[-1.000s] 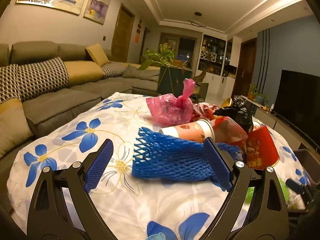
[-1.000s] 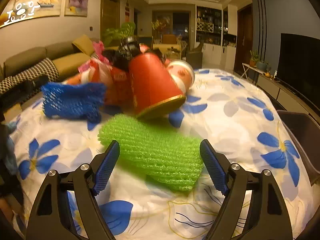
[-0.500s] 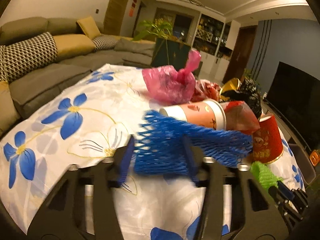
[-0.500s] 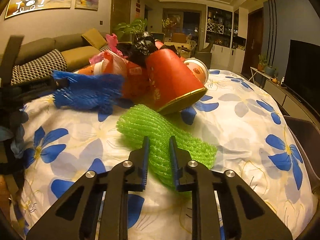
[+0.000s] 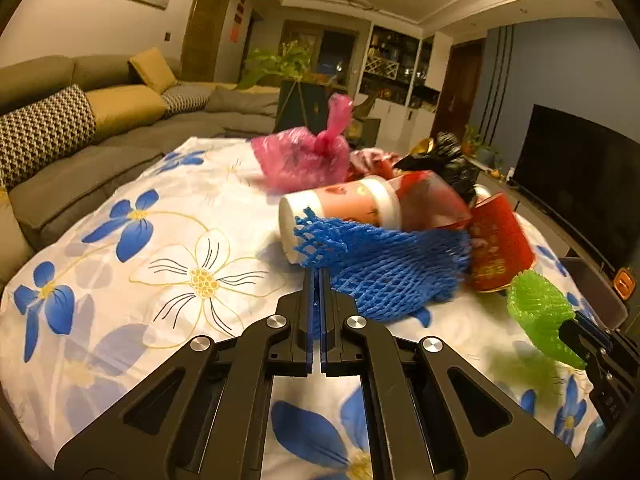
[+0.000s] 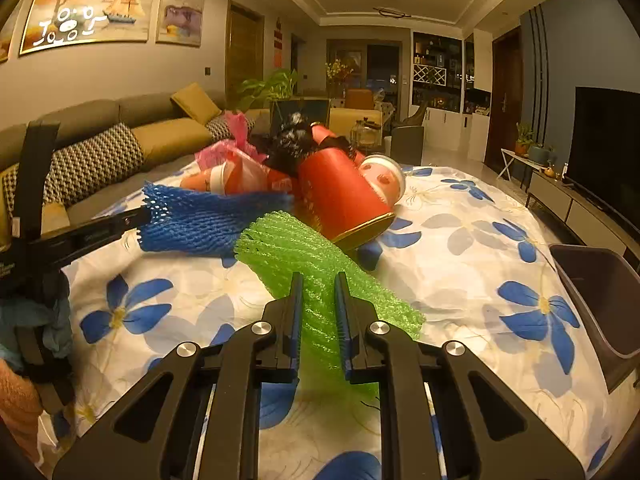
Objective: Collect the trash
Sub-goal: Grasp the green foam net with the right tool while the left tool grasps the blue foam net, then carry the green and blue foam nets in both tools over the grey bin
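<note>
Left gripper (image 5: 319, 280) fingers clenched on the blue foam net (image 5: 384, 264), lifted just above the floral table (image 5: 120, 280). Right gripper (image 6: 318, 292) fingers clamp the green foam net (image 6: 304, 256) beside the red cup (image 6: 340, 196); a dark bin (image 6: 596, 300) stands at the table's right edge.

1. Foam nets: two, one blue foam net (image 5: 384, 264) and one green foam net (image 6: 320, 268).
2. Plastic bags: one pink plastic bag (image 5: 304, 156), one black plastic bag (image 5: 452, 160), and one clear reddish bag (image 5: 432, 204).
3. Paper cups with white rim: two, one paper cup (image 5: 340, 208) near the blue net and a second paper cup (image 6: 382, 178) behind the red one.
4. Big red cup (image 6: 340, 196): one, lying on its side.
5. Dark bin (image 6: 600, 300) beside the table: one.
6. Wall paintings (image 6: 88, 8): two fully in view.
</note>
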### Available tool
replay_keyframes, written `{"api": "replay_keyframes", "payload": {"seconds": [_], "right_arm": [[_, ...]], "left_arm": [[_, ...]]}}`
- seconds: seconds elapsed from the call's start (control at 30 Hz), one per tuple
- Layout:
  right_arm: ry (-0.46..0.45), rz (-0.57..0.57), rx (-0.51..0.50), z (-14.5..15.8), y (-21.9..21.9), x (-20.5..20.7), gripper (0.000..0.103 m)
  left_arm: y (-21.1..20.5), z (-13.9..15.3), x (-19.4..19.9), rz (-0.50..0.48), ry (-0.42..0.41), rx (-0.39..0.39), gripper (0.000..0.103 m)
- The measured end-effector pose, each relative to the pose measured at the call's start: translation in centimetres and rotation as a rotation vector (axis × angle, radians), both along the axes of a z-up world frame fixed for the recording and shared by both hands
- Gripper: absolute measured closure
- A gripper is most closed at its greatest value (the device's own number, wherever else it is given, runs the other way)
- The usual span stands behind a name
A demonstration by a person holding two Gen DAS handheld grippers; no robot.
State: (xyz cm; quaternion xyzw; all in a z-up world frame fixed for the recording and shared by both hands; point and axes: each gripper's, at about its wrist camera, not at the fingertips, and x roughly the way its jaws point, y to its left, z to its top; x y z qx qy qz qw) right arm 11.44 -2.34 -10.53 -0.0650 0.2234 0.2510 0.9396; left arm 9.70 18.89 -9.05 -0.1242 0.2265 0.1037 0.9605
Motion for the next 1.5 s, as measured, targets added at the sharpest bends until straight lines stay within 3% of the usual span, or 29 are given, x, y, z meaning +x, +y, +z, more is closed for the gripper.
{"api": "replay_keyframes", "payload": {"seconds": [0.5,1.5], "right_arm": [[-0.061,-0.041,0.085,3.2,-3.2,-1.8,0.087],[-0.19,-0.35,0.138,7.3,-16.8,1.1,0.088]], "left_arm": [[-5.3,6.8,-3.5,-0.09,-0.162,0.052,0.102],[-21.6,10.8,4.9,-0.372,-0.205,0.131,0.102]]}}
